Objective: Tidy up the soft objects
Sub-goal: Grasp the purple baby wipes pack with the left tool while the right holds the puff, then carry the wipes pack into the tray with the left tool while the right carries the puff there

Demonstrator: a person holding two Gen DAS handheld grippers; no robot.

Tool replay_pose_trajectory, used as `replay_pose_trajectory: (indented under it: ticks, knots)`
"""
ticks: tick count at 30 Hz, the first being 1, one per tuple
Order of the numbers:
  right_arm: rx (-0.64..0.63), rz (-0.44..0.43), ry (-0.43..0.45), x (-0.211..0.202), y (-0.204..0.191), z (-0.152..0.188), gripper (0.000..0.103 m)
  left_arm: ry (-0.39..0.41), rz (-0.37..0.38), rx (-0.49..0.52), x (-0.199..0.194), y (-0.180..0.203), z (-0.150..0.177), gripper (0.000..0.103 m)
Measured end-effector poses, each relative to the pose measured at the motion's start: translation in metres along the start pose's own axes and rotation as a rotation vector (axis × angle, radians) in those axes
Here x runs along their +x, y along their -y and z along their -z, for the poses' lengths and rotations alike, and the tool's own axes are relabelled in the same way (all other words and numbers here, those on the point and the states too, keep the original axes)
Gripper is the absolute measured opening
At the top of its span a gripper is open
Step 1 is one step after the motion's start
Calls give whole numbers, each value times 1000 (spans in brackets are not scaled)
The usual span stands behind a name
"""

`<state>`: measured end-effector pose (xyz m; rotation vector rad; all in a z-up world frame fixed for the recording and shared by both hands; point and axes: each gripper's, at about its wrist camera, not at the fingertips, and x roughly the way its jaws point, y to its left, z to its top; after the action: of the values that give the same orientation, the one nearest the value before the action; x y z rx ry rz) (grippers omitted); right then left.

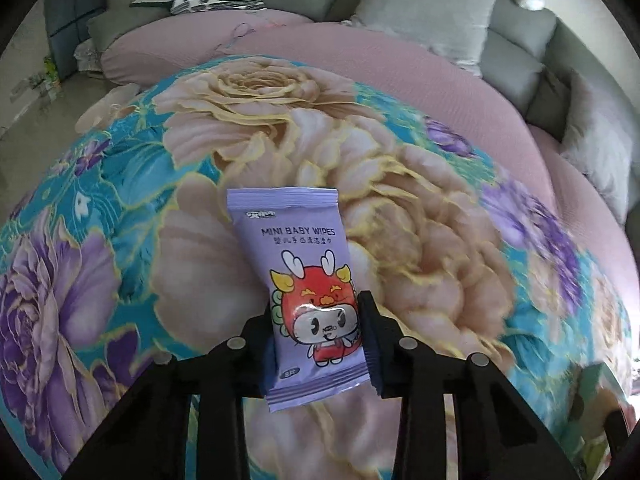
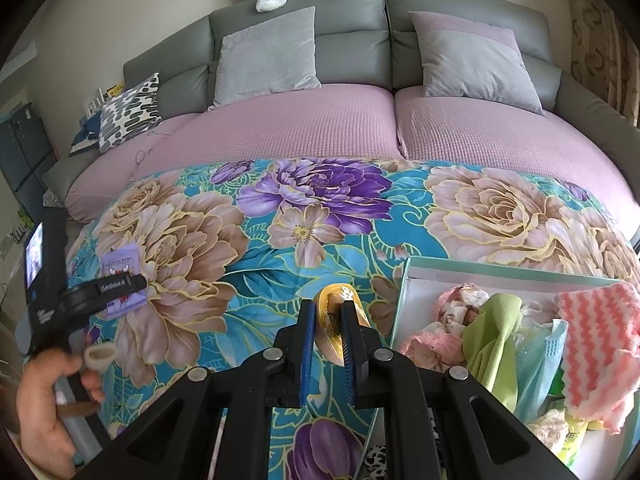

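**Both claws loaded over the floral blanket**

The left claw (image 1: 320, 330) is closed on a lilac pack of baby wipes (image 1: 300, 280), its fingers pinching the pack's lower half at the long sides, so the pack stands lifted above the floral blanket (image 1: 120, 200). In the right wrist view the same pack (image 2: 122, 280) shows near the blanket's left edge, with the person's left hand (image 2: 48, 400) on the handle below it.

The right claw (image 2: 328, 322) is narrow, clamped on a small gold foil packet (image 2: 336, 300) held over the blanket's middle front. Just beside it, at the blanket's right edge, sits an open pale-green box (image 2: 404, 288) holding a green cloth (image 2: 492, 340), a pink-and-white knitted cloth (image 2: 596, 344), a blue face mask (image 2: 540, 364) and pink lacy fabric (image 2: 428, 344).

Beyond the blanket lie the pink sofa cover (image 2: 320, 128) and grey cushions (image 2: 268, 52).
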<state>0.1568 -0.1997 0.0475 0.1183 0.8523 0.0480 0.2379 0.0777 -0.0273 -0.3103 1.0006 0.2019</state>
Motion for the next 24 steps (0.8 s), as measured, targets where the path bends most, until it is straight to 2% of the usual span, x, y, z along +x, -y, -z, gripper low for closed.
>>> replay_pose_trajectory:
  ticks: [11, 19, 24]
  knots:
    - [22, 11, 35, -17, 12, 1, 14, 124, 198, 156, -72, 64, 35, 36]
    - [80, 50, 125, -62, 41, 6, 14, 190, 348, 278, -120, 105, 53, 36]
    - [113, 90, 174, -90, 61, 9, 14, 187, 409, 337, -137, 127, 68, 36]
